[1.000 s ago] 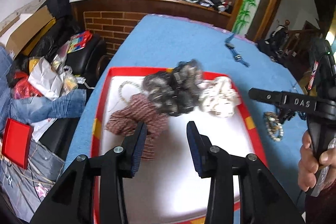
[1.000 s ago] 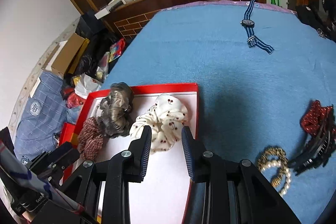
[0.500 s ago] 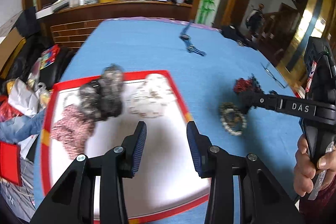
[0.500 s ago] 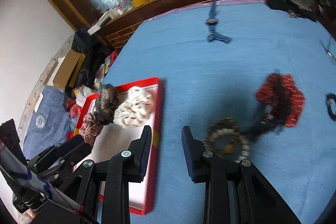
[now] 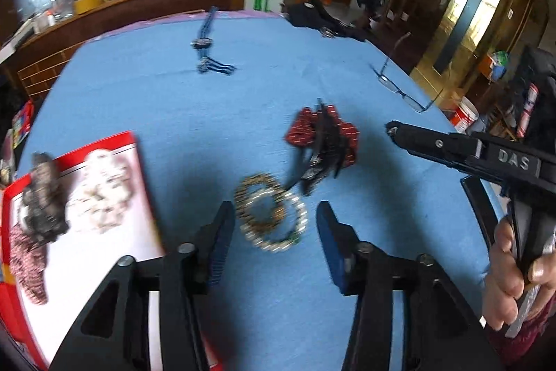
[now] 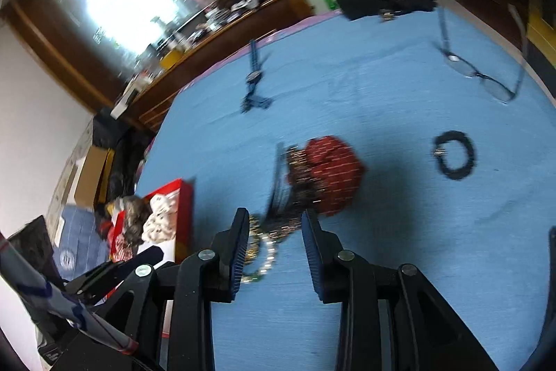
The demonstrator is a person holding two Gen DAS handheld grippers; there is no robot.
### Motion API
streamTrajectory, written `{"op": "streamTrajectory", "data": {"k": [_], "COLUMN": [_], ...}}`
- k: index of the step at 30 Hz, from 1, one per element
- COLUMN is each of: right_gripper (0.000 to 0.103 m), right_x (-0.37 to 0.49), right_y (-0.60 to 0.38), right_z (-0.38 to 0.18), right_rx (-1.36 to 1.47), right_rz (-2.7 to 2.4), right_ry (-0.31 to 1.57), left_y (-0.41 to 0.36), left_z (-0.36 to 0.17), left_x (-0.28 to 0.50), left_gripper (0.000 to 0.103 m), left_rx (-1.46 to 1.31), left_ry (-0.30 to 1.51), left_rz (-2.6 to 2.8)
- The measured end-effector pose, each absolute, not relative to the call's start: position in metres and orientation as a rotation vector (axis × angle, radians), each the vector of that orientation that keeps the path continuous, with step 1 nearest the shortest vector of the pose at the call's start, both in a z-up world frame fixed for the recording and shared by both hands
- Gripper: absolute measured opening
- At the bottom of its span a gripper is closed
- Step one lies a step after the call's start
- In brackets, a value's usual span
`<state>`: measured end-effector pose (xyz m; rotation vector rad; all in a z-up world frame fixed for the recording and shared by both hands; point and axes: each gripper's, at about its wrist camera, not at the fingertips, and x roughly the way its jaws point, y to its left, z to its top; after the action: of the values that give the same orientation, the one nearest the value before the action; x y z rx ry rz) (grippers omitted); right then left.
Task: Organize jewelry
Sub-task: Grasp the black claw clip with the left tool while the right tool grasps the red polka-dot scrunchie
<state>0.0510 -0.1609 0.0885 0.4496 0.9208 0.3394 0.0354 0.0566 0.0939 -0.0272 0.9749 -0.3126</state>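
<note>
The beaded bracelets (image 5: pixel 270 218) lie on the blue table (image 5: pixel 146 99), between the red-rimmed tray (image 5: pixel 137 148) at its left edge and a black hair claw (image 5: pixel 321 155) resting on a red scrunchie (image 5: pixel 347 132). The left gripper (image 5: pixel 274 232) hangs just above the bracelets with its jaws spread, empty. The right gripper (image 6: pixel 274 240) is also parted, holding nothing, near the claw. Three scrunchies (image 5: pixel 97 193) lie in the tray. A watch (image 5: pixel 205 44) lies toward the far edge, glasses (image 5: pixel 399 89) near the right edge.
</note>
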Motion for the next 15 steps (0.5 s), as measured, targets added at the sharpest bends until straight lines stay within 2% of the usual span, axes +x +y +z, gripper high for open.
{"op": "streamTrajectory", "data": {"k": [3, 5, 15], "right_gripper": [0.036, 0.036, 0.037], "right_x": [0.050, 0.049, 0.050], "right_y": [-0.183, -0.196, -0.228], "right_z": [0.086, 0.084, 0.069], "right_rx": [0.481, 0.496, 0.534], "right_rz": [0.317, 0.299, 0.280], "right_ry": [0.916, 0.915, 0.932], "left_y": [0.035, 0.020, -0.019], "left_z": [0.091, 0.088, 0.063], "left_x": [0.048, 0.056, 0.085], "left_gripper": [0.054, 0.063, 0.064], "left_rx": [-0.004, 0.017, 0.105], "left_ry": [1.000, 1.006, 1.047], "left_rz": [-0.320, -0.327, -0.286]}}
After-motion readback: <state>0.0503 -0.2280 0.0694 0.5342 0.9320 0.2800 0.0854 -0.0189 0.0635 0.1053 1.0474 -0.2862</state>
